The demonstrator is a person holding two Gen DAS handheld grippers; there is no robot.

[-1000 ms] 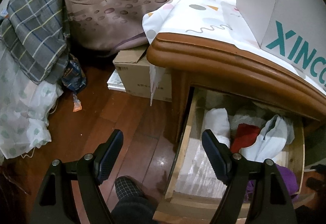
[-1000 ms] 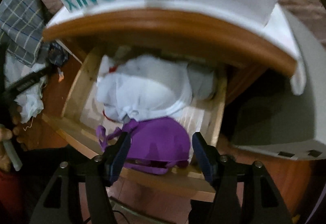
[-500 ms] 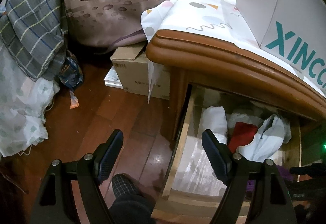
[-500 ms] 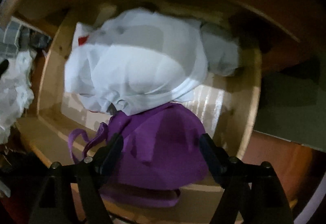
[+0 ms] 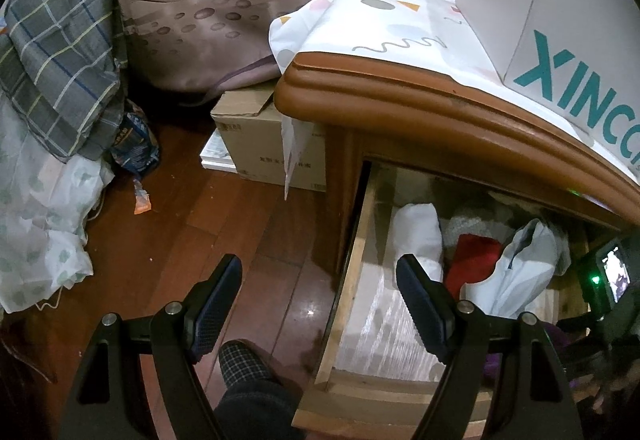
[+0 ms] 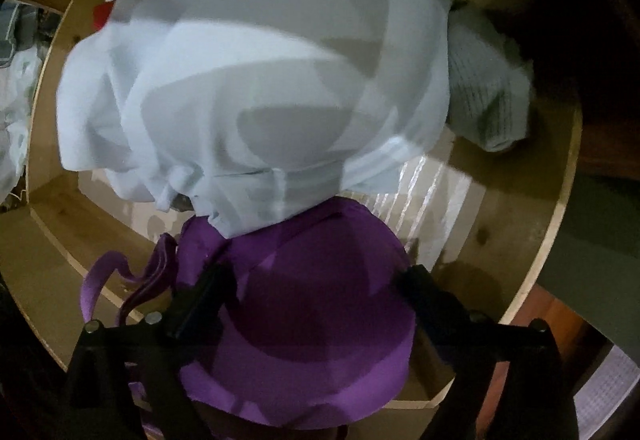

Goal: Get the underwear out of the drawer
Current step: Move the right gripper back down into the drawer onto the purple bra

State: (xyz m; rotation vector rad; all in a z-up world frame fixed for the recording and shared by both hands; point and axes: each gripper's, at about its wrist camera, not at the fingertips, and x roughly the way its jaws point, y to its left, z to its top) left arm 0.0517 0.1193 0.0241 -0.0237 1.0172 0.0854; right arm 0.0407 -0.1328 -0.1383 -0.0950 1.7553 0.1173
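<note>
The wooden drawer (image 5: 352, 280) stands pulled out under the nightstand. In the right wrist view, purple underwear (image 6: 312, 320) lies at the drawer's front, partly under a crumpled white garment (image 6: 256, 80). My right gripper (image 6: 314, 276) points down into the drawer. Its jaws are opening and straddle the purple underwear, and the pads do not visibly press on it. My left gripper (image 5: 319, 264) hangs open over the drawer's left wall (image 5: 340, 320) and the floor, holding nothing. A red garment (image 5: 474, 256) and a rolled white piece (image 5: 416, 228) lie further back.
A grey knit item (image 6: 488, 100) sits at the drawer's back right. The nightstand top (image 5: 440, 108) overhangs the drawer and carries a white printed box (image 5: 560, 20). A cardboard box (image 5: 272, 144), plaid bedding (image 5: 60, 60) and a person's slippered foot (image 5: 244, 364) are on the floor to the left.
The right gripper has dropped into the drawer and tilted downward, and its jaws have widened around the purple underwear. The left gripper has stayed put.
</note>
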